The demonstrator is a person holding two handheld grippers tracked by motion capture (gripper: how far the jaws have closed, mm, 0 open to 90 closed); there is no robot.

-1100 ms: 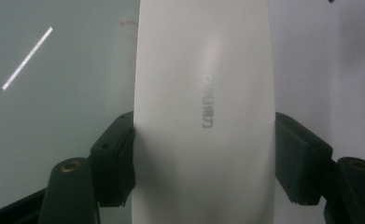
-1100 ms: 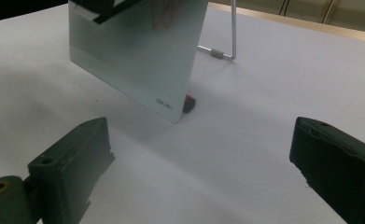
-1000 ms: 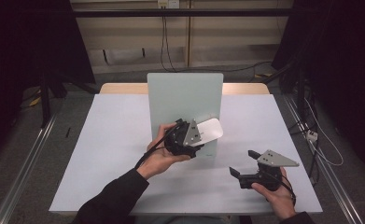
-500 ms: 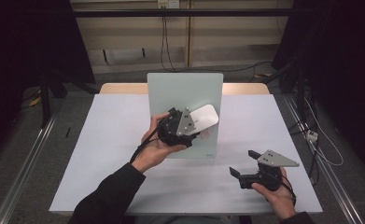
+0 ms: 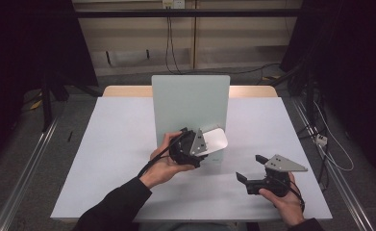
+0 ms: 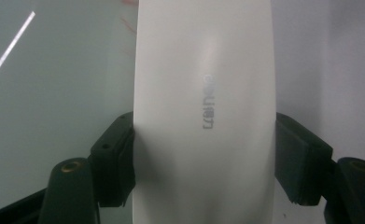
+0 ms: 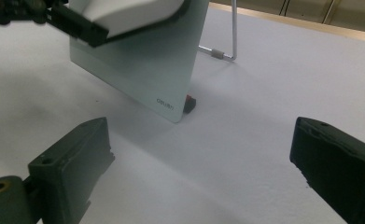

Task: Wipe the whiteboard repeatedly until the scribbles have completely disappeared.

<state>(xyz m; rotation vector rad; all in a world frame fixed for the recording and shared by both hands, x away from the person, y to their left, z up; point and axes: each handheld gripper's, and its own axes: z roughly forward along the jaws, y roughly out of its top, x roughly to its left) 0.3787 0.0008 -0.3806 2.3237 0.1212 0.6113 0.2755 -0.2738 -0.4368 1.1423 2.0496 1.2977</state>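
A pale green board [image 5: 190, 101] stands upright on the white table [image 5: 108, 159]. My left gripper [image 5: 208, 143] is shut on a white eraser [image 5: 216, 138] and holds it against the board's lower right part. In the left gripper view both pads [image 6: 117, 161] press the sides of the eraser [image 6: 203, 116], with the board [image 6: 54, 93] behind it. My right gripper [image 5: 248, 167] rests low over the table at the right, open with nothing between its fingers. In the right gripper view its jaws stand wide apart, and the board [image 7: 143, 70] and eraser [image 7: 129, 11] are ahead at upper left.
A wire stand leg [image 7: 234, 32] props the board from behind, and a small red foot [image 7: 189, 103] sits at its lower corner. Floor rails and cables run along both sides of the table.
The left gripper carried the eraser up the board half a second ago, then brought it back down and slightly right. The right gripper has not moved.
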